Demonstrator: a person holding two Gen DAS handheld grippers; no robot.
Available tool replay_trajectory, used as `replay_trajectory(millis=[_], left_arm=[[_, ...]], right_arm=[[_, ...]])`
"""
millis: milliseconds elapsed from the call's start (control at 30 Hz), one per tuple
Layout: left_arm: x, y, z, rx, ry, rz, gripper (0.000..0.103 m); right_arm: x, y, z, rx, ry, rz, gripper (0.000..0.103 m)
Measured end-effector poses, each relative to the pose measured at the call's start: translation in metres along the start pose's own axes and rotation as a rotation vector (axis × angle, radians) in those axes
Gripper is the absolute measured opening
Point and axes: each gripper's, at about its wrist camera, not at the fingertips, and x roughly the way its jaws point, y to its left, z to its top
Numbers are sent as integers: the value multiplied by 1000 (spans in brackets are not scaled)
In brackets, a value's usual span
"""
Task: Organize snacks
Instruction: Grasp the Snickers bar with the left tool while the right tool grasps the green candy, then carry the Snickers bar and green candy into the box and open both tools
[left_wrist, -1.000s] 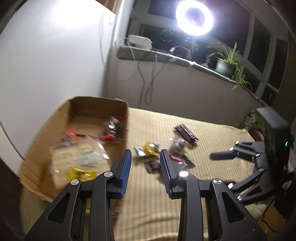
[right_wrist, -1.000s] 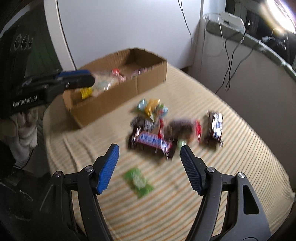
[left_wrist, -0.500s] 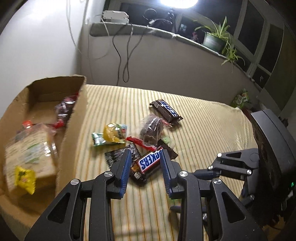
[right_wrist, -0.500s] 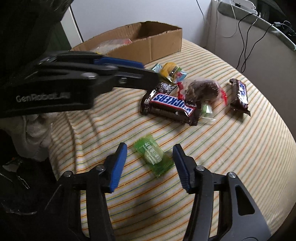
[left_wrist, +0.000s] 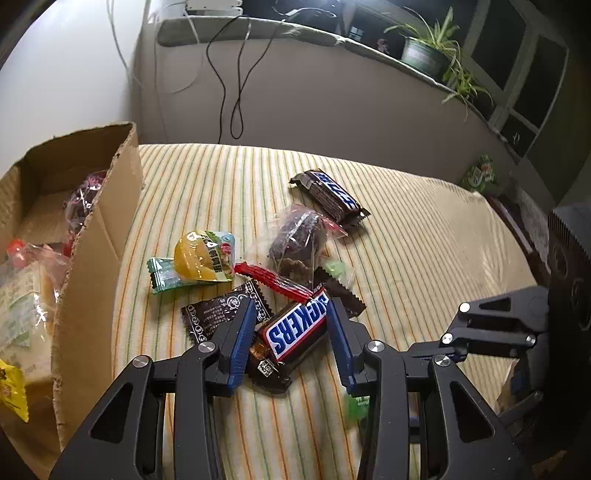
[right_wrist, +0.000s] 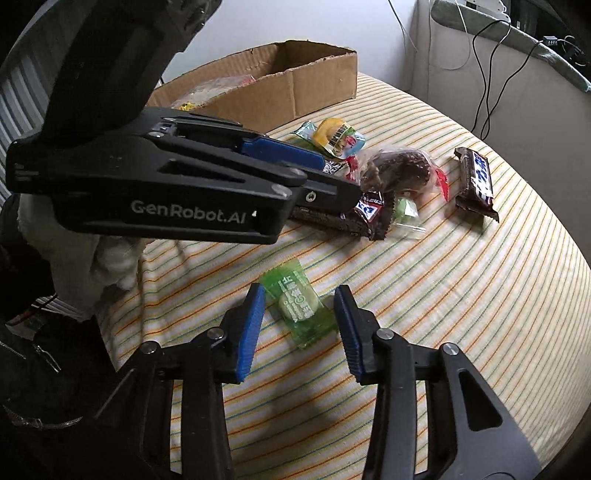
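Observation:
My left gripper (left_wrist: 291, 306) straddles a Snickers bar (left_wrist: 295, 328) on the striped cloth. Its jaws are opening, and the bar lies between the blue pads without being pressed. In the right wrist view the same gripper (right_wrist: 351, 192) reaches in from the left over the snack pile. My right gripper (right_wrist: 301, 295) hangs low over a green wrapped candy (right_wrist: 299, 306). Its jaws are closing, with a small gap left on each side of the candy. An open cardboard box (left_wrist: 96, 229) holding several snacks stands at the left.
Loose on the cloth lie a second chocolate bar (left_wrist: 332, 197), a clear bag with a brown cake (left_wrist: 299, 240), a yellow jelly cup (left_wrist: 205, 254) and a dark wrapper (left_wrist: 218, 314). A potted plant (left_wrist: 428, 55) stands on the sill, with cables (left_wrist: 236, 74) hanging below.
My left gripper swung from the box down over the Snickers bar and its jaws widened a little. My right gripper sank toward the green candy and its jaws narrowed around it.

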Motion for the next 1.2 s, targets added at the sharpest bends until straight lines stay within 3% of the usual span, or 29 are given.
replay_trajectory(millis=[267, 533, 700, 1200], left_arm=[[1, -16, -6, 92, 37, 9, 38], [15, -22, -3, 134, 52, 36, 34], [14, -18, -3, 112, 44, 25, 27], [-9, -8, -14, 52, -5, 7, 27]], right_arm=[[-6, -4, -6, 3, 18, -18, 26], [-2, -3, -2, 0, 16, -18, 26], [3, -4, 2, 7, 14, -11, 26], [-3, 7, -2, 16, 11, -82, 25]])
